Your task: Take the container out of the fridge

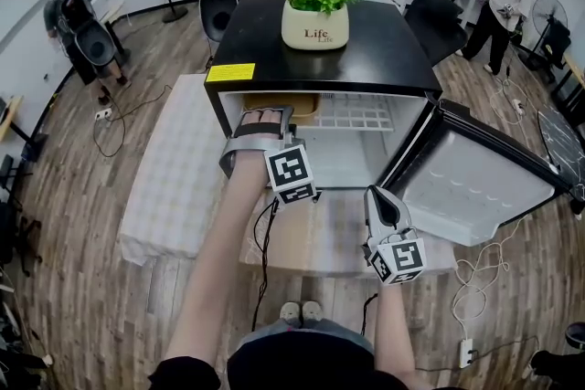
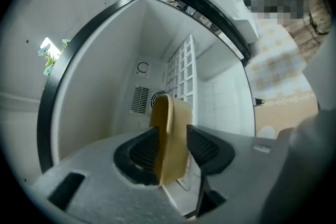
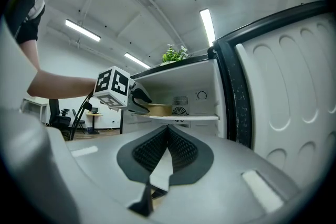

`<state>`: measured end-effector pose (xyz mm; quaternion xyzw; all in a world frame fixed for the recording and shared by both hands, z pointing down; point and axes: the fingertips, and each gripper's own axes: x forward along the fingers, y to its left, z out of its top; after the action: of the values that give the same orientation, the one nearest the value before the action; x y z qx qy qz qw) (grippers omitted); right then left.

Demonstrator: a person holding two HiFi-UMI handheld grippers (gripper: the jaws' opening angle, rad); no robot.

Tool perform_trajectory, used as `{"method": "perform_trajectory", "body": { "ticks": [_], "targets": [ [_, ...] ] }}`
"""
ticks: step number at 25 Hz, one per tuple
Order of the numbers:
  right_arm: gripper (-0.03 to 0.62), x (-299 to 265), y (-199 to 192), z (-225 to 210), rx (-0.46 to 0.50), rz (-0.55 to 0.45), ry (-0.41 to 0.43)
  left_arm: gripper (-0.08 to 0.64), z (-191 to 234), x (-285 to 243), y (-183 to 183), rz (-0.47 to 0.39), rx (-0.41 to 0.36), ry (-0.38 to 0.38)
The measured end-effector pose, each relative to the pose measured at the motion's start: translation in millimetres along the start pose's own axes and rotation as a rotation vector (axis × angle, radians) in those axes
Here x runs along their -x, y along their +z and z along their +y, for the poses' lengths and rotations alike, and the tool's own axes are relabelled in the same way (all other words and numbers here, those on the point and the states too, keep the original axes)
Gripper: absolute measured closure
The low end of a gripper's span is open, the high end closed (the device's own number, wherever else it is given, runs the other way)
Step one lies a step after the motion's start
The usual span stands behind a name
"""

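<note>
The tan container sits at the left end of the white wire shelf inside the open fridge, close to the shelf's front edge. The left gripper reaches in over that edge, and its jaws are clamped on the container's near wall, one pad on each side of it. The right gripper hangs below the fridge's opening, well apart from the container, with its jaws pressed together on nothing. The fridge door stands swung out to the right. A potted plant stands on the fridge's black top.
</note>
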<state>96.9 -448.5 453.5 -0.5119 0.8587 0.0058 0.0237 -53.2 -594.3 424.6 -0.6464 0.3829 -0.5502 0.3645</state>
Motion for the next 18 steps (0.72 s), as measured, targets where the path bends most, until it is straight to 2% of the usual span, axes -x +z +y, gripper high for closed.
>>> {"method": "perform_trajectory", "body": {
  "ticks": [8,14,18],
  "targets": [
    [0.588,-1,-2,-2,-0.006,-0.002,-0.002,0.461,-2,0,-4,0.018,-0.056,0.000],
    [0.588,1,-1,-1,-0.007,-0.004,-0.005,0.523,-6,8,0,-0.006,-0.050,0.009],
    [0.588,4,0,-1,-0.012,-0.008,-0.007,0.540,-11,14,3,-0.027,-0.034,-0.001]
  ]
}}
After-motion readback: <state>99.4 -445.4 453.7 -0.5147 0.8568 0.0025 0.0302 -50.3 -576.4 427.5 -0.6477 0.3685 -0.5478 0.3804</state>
